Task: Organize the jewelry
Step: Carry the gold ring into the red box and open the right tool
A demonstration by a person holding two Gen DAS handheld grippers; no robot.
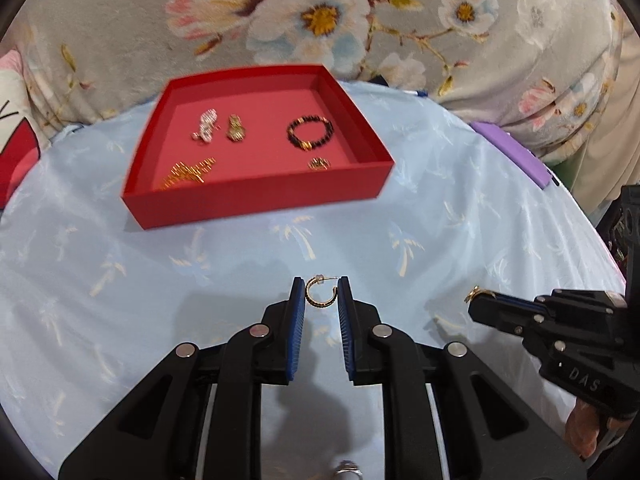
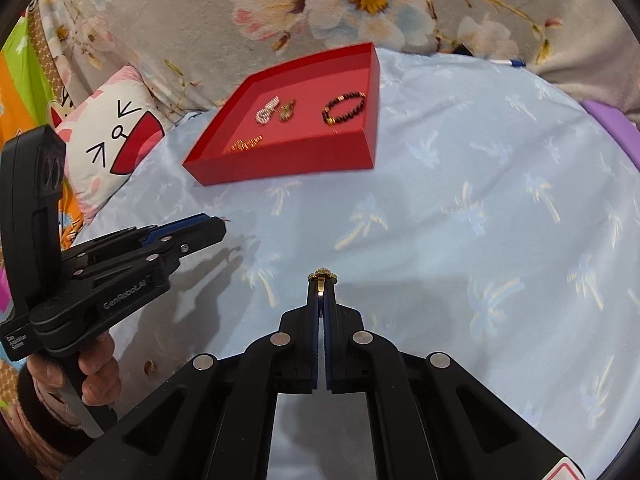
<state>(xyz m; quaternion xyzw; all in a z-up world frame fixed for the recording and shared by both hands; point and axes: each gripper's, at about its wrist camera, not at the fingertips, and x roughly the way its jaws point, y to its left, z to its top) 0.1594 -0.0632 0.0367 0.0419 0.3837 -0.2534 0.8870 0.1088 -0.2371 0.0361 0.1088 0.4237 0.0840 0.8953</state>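
Both grippers carry a small piece toward the red tray.

In the left wrist view the left gripper (image 1: 322, 294) has its jaws narrowly apart with a gold hoop earring (image 1: 319, 293) between the tips; it seems pinched by its two ends, though I cannot tell how firmly. In the right wrist view the right gripper (image 2: 321, 286) has its jaws closed together on a gold ring (image 2: 322, 276), low in the centre of the frame. The red tray (image 1: 256, 200) lies farther up on the blue cloth (image 1: 440, 220), already holding a beaded bracelet (image 1: 310, 132) and other pieces. I judge the next move is to bring each piece over the tray rim and release it gently.
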